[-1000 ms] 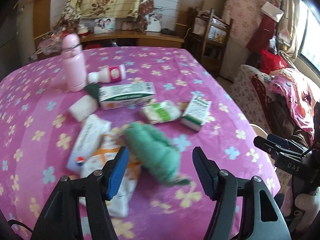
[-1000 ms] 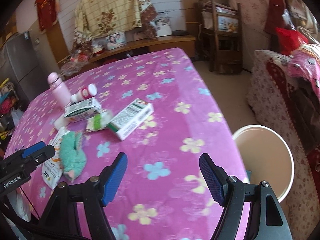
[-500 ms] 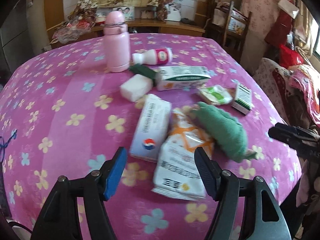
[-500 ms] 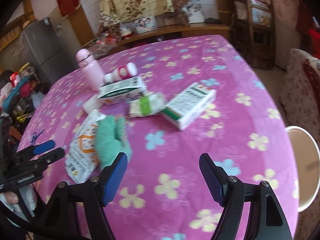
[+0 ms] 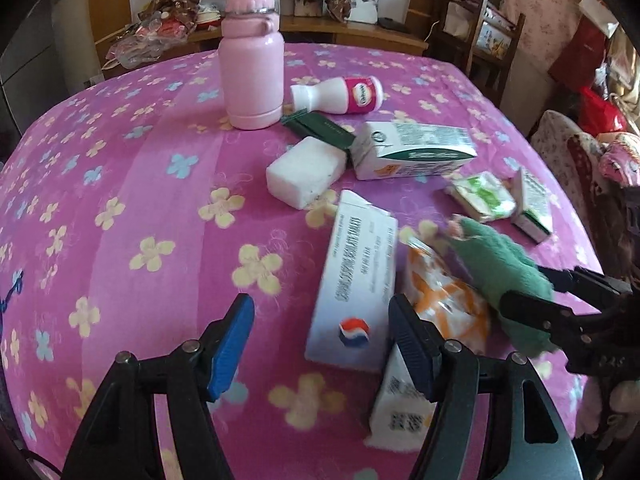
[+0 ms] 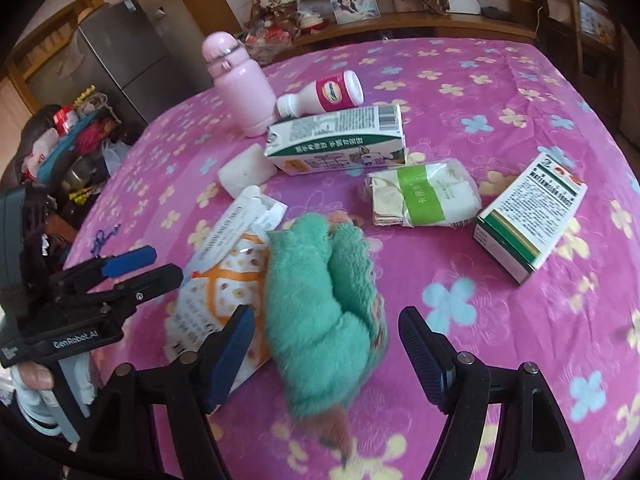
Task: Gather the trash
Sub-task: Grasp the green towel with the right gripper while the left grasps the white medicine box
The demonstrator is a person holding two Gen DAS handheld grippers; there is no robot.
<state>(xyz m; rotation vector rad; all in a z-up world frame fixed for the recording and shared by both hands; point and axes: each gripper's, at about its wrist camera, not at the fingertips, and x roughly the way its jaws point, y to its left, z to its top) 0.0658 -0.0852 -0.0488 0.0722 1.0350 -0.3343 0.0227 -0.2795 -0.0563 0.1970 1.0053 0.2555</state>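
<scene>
Trash lies on a pink flowered table (image 5: 120, 208): a white and blue box (image 5: 354, 288), an orange-patterned packet (image 5: 444, 304), a green fluffy cloth (image 6: 320, 304), a milk carton (image 6: 336, 140), a green-banded packet (image 6: 424, 194), a small green and white box (image 6: 528, 216), a white block (image 5: 306, 172) and a small yoghurt bottle (image 5: 344, 94). My left gripper (image 5: 320, 344) is open, just before the white and blue box. My right gripper (image 6: 326, 348) is open, with the green cloth between its fingers (image 6: 232, 344).
A pink flask (image 5: 250, 60) stands upright at the back of the table. A dark green flat pack (image 5: 320, 128) lies beside it. A wooden chair (image 5: 488, 36) and a low shelf with photos (image 6: 356, 4) stand behind the table. A fridge (image 6: 116, 56) is at left.
My left gripper has swung left and closer to the white and blue box. My right gripper has moved left and forward over the table, so the green cloth now lies between its fingers.
</scene>
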